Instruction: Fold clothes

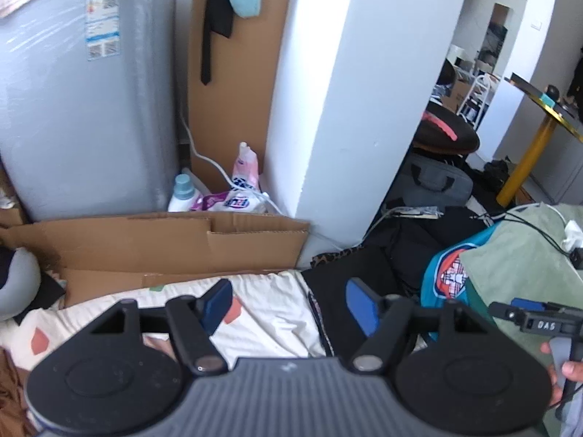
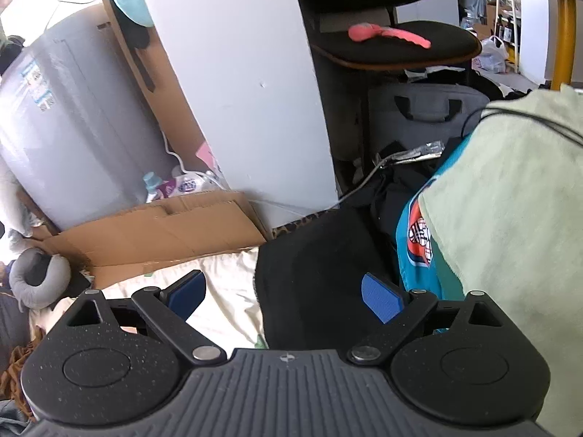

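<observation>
Blue-padded jaws on both grippers were spread wide, nothing between them. Left gripper hung over the cream patterned sheet, with the black garment just right of centre. Right gripper hung above that same black garment. Teal printed shirt and pale green towel lay to the right, untouched. Cardboard sat at the far side.
</observation>
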A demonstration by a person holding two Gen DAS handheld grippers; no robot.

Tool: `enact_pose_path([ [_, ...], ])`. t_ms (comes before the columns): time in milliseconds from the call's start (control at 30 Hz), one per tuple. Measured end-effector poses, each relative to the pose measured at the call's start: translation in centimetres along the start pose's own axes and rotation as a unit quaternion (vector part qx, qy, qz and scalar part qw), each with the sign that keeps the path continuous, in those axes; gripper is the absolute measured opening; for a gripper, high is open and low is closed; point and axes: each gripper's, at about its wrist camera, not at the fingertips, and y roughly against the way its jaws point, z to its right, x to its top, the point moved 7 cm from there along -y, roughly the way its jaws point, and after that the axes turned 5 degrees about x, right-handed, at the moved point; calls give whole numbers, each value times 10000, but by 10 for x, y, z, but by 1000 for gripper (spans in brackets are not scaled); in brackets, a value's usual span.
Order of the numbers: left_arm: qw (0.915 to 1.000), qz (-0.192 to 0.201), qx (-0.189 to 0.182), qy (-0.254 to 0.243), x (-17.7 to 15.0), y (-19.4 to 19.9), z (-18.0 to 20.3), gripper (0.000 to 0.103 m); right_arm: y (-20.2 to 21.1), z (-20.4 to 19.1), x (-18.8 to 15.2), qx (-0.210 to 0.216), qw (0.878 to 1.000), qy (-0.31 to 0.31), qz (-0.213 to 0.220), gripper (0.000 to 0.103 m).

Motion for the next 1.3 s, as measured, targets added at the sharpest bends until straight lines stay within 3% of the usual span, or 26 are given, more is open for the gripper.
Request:
enact_pose_path([
  [167,10000,24,18,50,3,24,-6,75,18,-5,7,-71,9998,167,0,97],
  [433,9987,-255,189,408,-17,50,-40,83,29,-13,6,-55,9990,308,-308,97],
  [567,9976,-466,178,489,-38,65,-56,84,35,-23,1,18,9989,283,-372,97],
  [733,9964,-532,308,588,-69,87,-79,98,44,-48,-11,137,9977,438,-499,100],
  [1167,9907,-550,759,982,-144,122,-114,102,48,-120,-48,439,9924,848,-781,102],
  [1300,9873,-368,979,1197,-159,132,-117,102,47,-133,-60,461,9908,923,-871,102],
])
